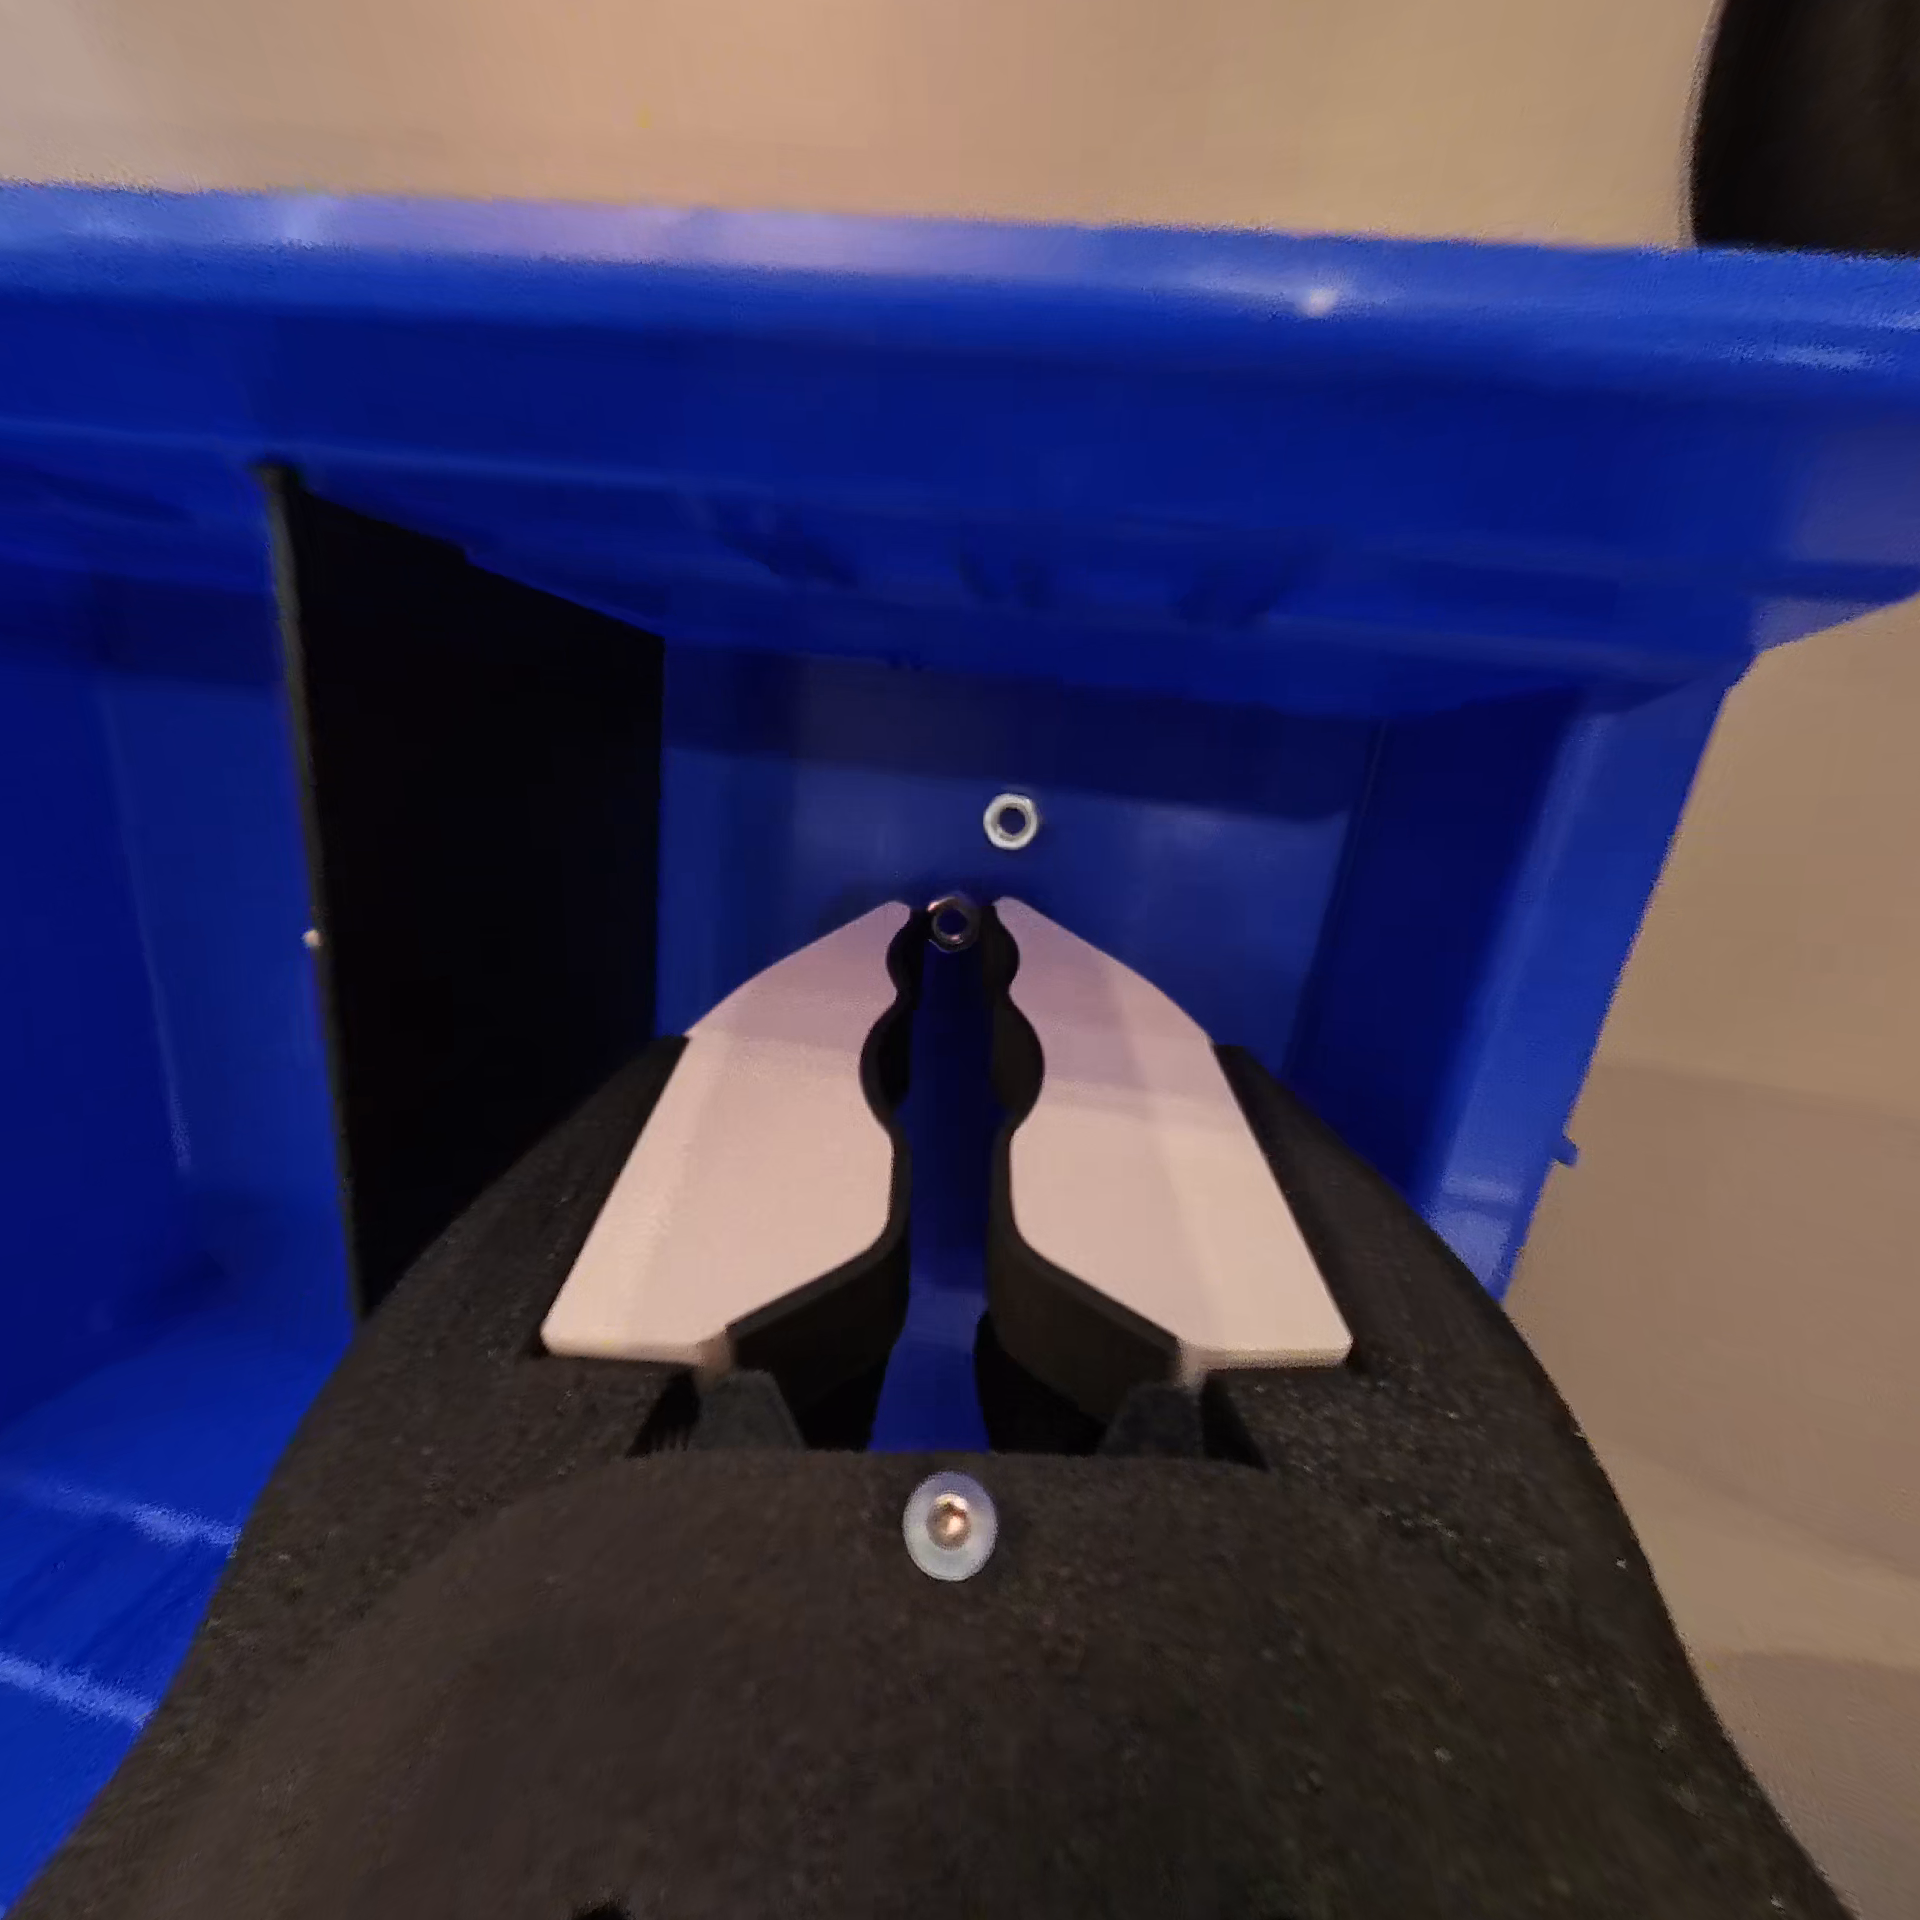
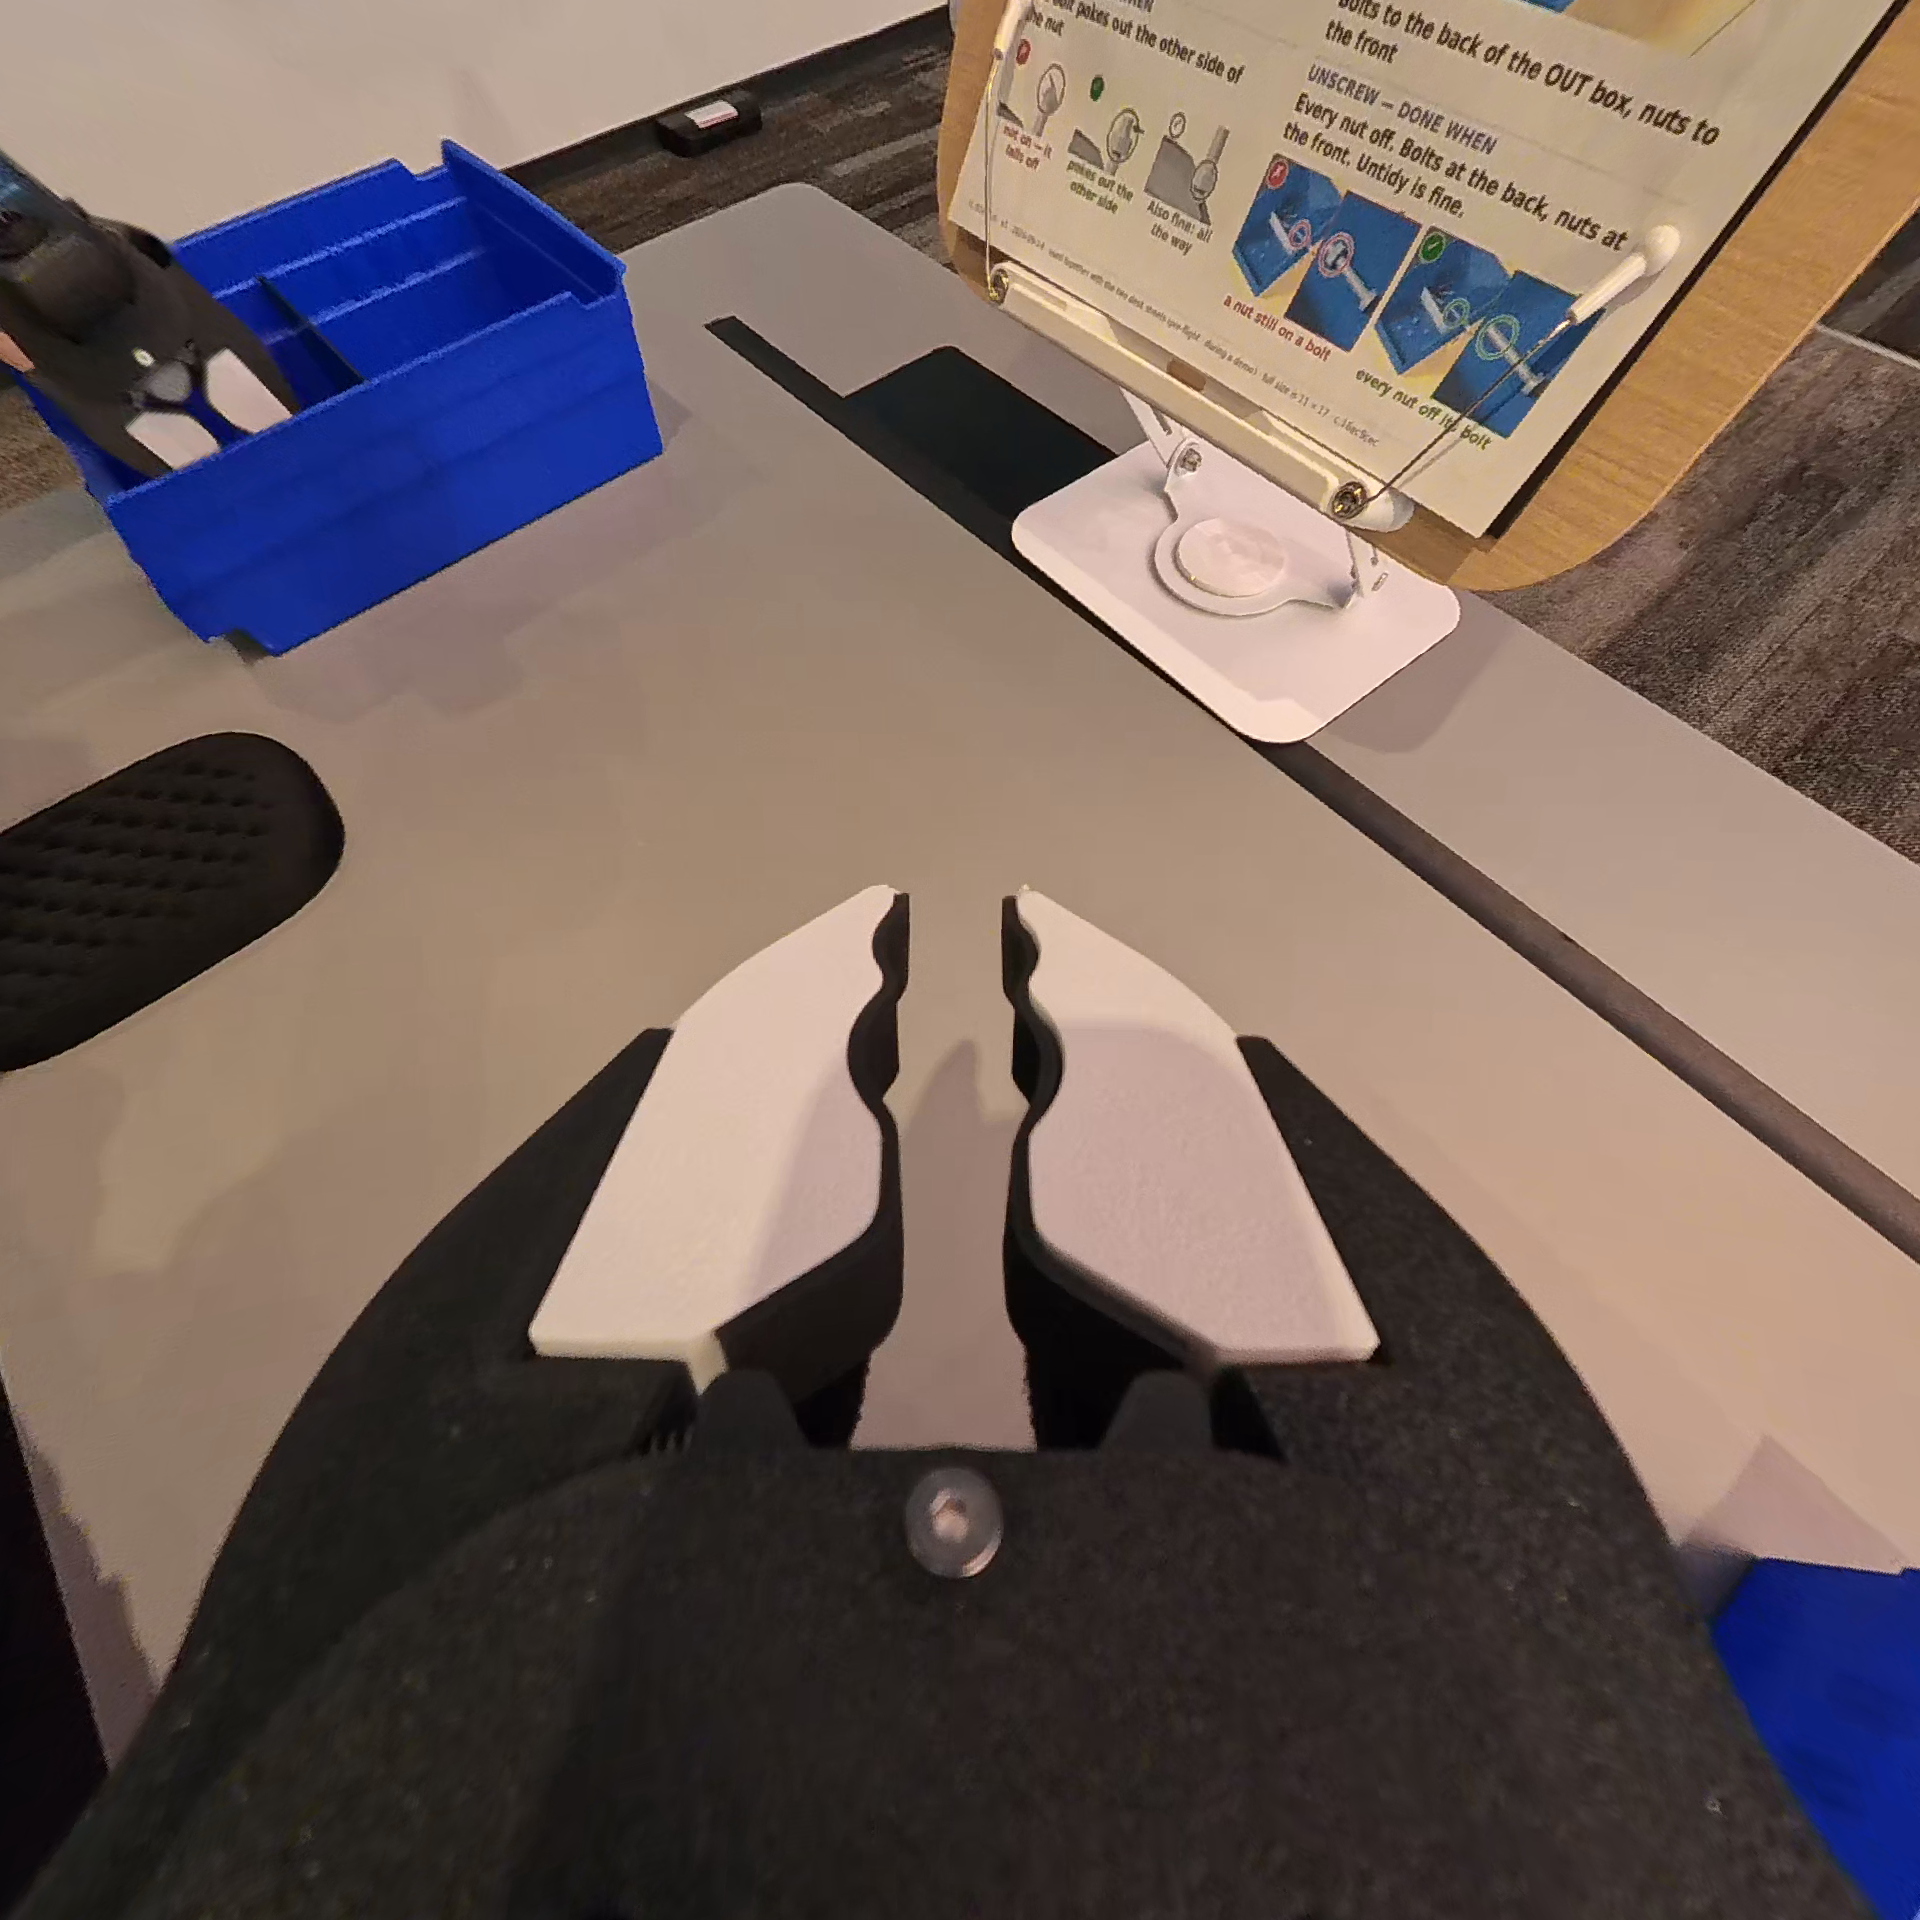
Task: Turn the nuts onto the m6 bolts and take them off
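My left gripper (image 1: 951, 914) reaches down into the front compartment of a blue bin (image 1: 935, 436). A small dark nut (image 1: 949, 923) sits right between its fingertips. The jaws stand a narrow gap apart, and I cannot tell whether they pinch the nut. A second, bright nut (image 1: 1013, 821) lies on the bin floor just beyond the tips. In the right wrist view, the same bin (image 2: 416, 416) stands at the far left with the left gripper (image 2: 197, 416) in it. My right gripper (image 2: 956, 904) hovers over the grey table (image 2: 727, 727), slightly open and empty. No bolts are in view.
A black divider (image 1: 301, 831) splits the bin. An instruction sheet on a white stand (image 2: 1247, 582) stands at the table's far right. A black perforated pad (image 2: 135, 883) lies at the left. Another blue bin's corner (image 2: 1829, 1704) shows at the bottom right. Some 55 cm of space lies between my two pairs of fingers.
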A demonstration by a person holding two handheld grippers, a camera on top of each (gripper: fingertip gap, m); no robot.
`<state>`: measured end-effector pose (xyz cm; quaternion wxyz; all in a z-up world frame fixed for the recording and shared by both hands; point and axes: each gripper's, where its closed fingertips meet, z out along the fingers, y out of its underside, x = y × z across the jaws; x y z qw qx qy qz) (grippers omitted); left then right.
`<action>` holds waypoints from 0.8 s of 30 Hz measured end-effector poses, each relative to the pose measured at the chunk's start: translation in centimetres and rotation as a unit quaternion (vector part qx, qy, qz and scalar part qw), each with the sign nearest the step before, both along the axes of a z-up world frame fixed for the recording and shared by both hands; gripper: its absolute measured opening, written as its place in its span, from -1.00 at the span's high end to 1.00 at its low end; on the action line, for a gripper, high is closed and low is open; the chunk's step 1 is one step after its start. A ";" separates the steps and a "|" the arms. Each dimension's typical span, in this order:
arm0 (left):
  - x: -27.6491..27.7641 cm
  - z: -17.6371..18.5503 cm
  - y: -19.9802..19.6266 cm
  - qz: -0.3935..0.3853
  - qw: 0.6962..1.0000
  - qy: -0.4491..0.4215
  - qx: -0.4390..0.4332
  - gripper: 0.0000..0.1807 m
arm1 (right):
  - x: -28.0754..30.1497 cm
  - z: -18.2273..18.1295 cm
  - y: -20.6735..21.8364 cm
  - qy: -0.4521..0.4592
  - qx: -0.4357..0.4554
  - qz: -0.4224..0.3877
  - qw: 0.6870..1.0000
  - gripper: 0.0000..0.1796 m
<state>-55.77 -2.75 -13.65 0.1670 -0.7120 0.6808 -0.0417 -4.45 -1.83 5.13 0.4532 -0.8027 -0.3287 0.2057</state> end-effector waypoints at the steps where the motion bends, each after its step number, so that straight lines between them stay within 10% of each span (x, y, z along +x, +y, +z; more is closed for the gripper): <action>1: -0.2 0.7 -0.1 0.006 1.000 -0.004 0.008 0.88 | 0.0 0.1 -0.1 0.001 0.002 0.002 1.000 0.82; 13: 10.5 14.8 -2.4 -0.001 0.993 -0.092 0.076 0.89 | 1.5 2.5 -1.4 0.041 0.022 0.018 0.999 0.82; 24: 32.2 4.4 -2.7 0.011 0.997 -0.068 0.033 0.89 | 4.3 2.1 -1.9 0.043 0.014 0.008 0.999 0.82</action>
